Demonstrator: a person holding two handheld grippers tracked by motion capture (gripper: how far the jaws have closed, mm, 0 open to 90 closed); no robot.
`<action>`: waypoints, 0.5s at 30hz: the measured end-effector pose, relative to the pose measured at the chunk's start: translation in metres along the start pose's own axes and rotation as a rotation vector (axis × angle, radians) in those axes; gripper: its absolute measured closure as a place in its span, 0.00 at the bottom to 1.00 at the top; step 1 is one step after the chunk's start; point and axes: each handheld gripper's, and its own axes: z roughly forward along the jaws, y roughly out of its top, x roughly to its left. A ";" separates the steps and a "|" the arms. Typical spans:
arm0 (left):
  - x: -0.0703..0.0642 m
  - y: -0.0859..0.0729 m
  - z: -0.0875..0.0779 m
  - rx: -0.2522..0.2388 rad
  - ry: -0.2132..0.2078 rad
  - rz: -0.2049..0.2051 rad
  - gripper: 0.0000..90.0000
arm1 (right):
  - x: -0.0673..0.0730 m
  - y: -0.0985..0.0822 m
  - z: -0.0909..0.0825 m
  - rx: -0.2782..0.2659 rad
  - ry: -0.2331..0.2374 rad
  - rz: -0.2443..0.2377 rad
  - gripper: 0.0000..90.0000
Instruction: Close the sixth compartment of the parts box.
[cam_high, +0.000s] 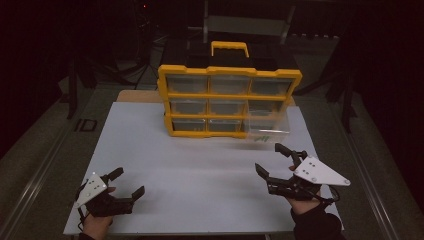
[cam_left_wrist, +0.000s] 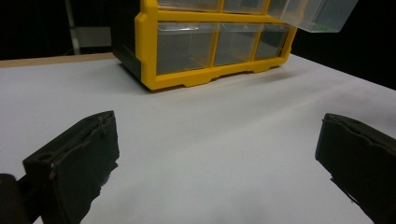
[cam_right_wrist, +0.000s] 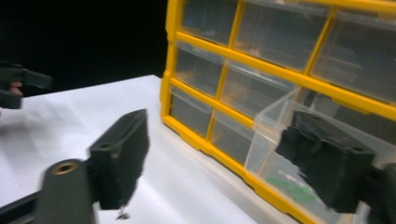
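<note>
A yellow-framed organiser cabinet (cam_high: 227, 102) with nine clear drawers in three rows stands upright at the far middle of a white tabletop (cam_high: 200, 175), its carry handle (cam_high: 229, 48) on top. The bottom-right drawer (cam_high: 269, 130) is pulled well out of its slot — it juts forward over the table, and small green pieces (cam_high: 262, 139) lie on its floor near the front wall. The other drawers sit pushed in.

The right gripper (cam_high: 272, 158) hangs just in front of that drawer, near the table's right edge, pointing toward the cabinet. Its jaws stand wide apart with nothing between them; no pad touches the drawer. In the right gripper view the open drawer (cam_right_wrist: 280, 149) sits just beyond the far jaw, the green pieces (cam_right_wrist: 292, 187) showing through the clear plastic.

The left gripper (cam_high: 127, 182) rests low at the near left corner of the table, well apart from the cabinet. Its jaws are spread wide and empty too — in the left gripper view only bare white table (cam_left_wrist: 219, 140) lies between them, with the cabinet (cam_left_wrist: 205, 42) farther off.
</note>
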 end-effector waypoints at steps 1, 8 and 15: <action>0.000 0.000 0.000 0.000 -0.001 0.001 0.00 | 0.000 -0.003 0.002 0.005 -0.014 0.003 0.26; 0.000 0.000 0.000 0.000 -0.004 0.001 0.00 | -0.006 -0.020 0.014 0.049 -0.077 0.024 0.35; 0.000 0.000 0.000 -0.001 -0.006 0.004 0.00 | -0.014 -0.037 0.026 0.095 -0.104 0.030 0.50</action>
